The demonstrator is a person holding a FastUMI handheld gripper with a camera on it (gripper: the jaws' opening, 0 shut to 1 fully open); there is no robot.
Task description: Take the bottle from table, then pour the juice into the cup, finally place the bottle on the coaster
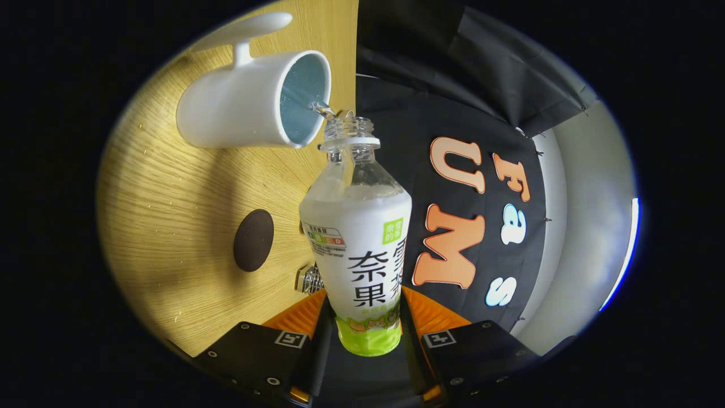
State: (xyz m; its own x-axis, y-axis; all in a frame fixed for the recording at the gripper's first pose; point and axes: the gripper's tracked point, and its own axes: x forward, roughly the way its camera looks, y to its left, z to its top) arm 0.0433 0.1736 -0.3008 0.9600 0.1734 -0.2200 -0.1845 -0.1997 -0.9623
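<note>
My gripper (365,320) is shut on a clear plastic bottle (359,249) with a white and green label, holding it between both fingers near its base. The bottle is tipped on its side relative to the wooden table (170,187), and its cap is off. A thin stream of clear liquid runs from its open mouth (351,126) into a white mug (249,107) with a pale blue inside, which stands on the table just beyond the neck. A dark round coaster (254,239) lies on the table beside the bottle's middle, nearer to the fingers than the mug.
The table's edge runs along the bottle, with black booth cloth (453,102) beyond it. A small shiny metal object (310,280) sits at that edge close to one finger. The mug's handle (249,34) points away from the bottle.
</note>
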